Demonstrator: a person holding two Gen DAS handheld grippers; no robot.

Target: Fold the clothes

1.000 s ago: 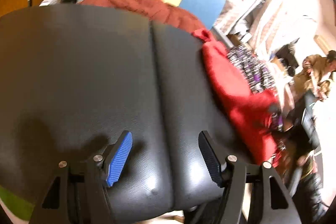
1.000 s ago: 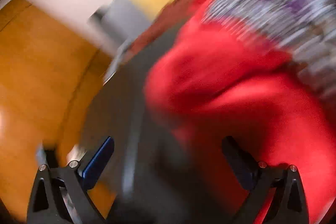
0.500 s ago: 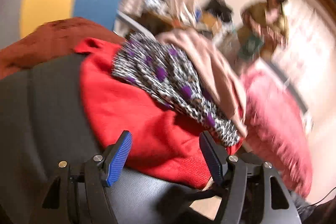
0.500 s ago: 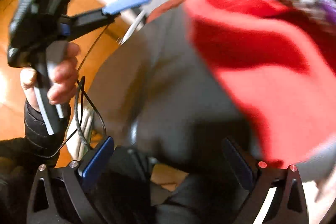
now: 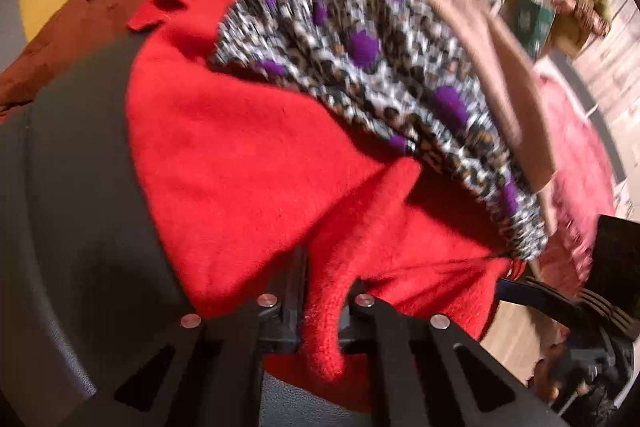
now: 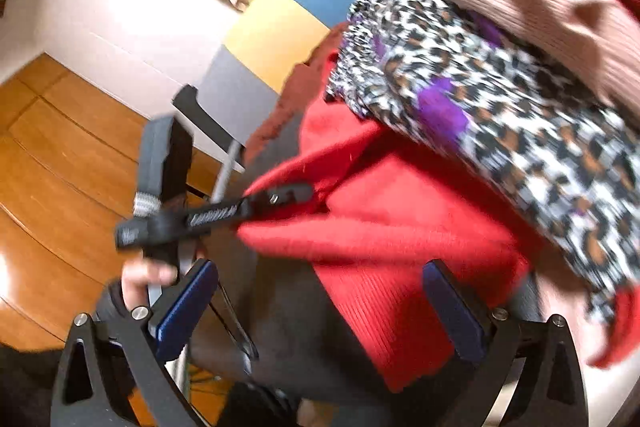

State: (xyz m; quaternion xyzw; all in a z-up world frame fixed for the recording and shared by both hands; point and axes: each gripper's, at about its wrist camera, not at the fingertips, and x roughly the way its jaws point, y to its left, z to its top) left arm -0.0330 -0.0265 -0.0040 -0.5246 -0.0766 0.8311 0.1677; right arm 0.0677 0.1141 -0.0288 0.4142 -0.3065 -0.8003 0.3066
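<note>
Left wrist view: the red sweater is lying on a black seat beneath a leopard-print garment. My left gripper is angling steeply downward, its fingers having just been closing and now clamping a fold of the red knit. My right gripper is hovering nearby, fingers spread wide apart.

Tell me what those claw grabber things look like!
Each claw is black plastic with triangle-shaped cutouts and small silver screws. The right claw has two flat, ridged blue pads. The left claw has a chunky black handle with a grey ribbed band, and the hand gripping it wears a dark sleeve.
</note>
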